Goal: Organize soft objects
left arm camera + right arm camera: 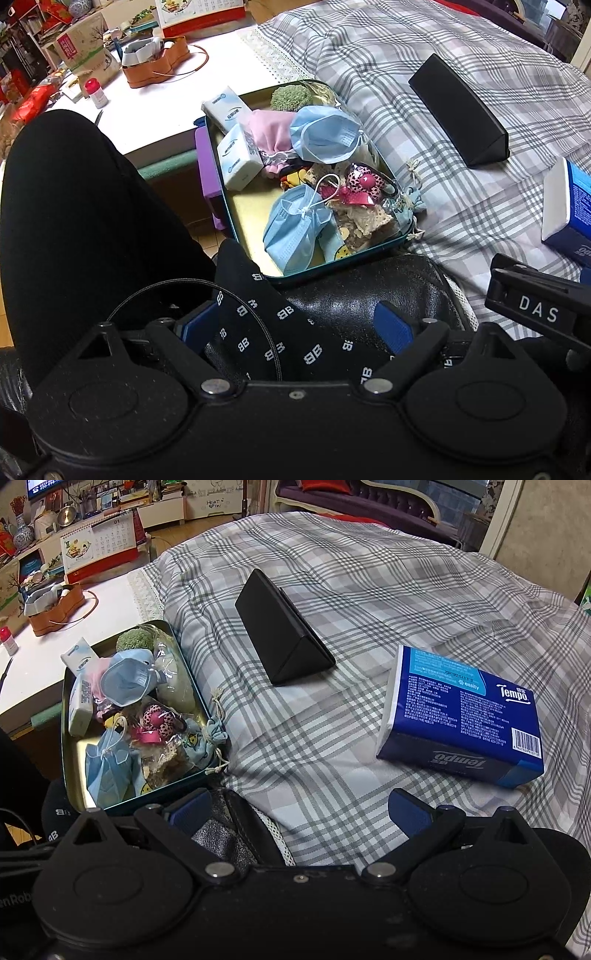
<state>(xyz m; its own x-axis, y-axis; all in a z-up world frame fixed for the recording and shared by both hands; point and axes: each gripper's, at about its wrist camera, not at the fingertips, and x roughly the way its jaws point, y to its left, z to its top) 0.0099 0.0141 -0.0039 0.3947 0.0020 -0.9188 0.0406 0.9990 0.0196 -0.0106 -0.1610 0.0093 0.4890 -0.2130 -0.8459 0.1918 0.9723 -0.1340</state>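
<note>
Nearest, left gripper (295, 325): jaws spread wide, a black sock (266, 325) with white lettering lying between them – pads not pressing it.
Right gripper (306, 812): jaws apart, nothing held.
Tin (70, 686): on the bed edge, holding blue face masks (295, 229), tissue packs (238, 158), a pink cloth (271, 133).
Bed (332, 590): plaid cover – black triangular case (284, 635) and blue tissue pack (461, 712) well apart.
Counter (155, 122): beyond, cluttered.

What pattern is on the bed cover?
Grey and white plaid; the bed cover shows best in the right wrist view.
</note>
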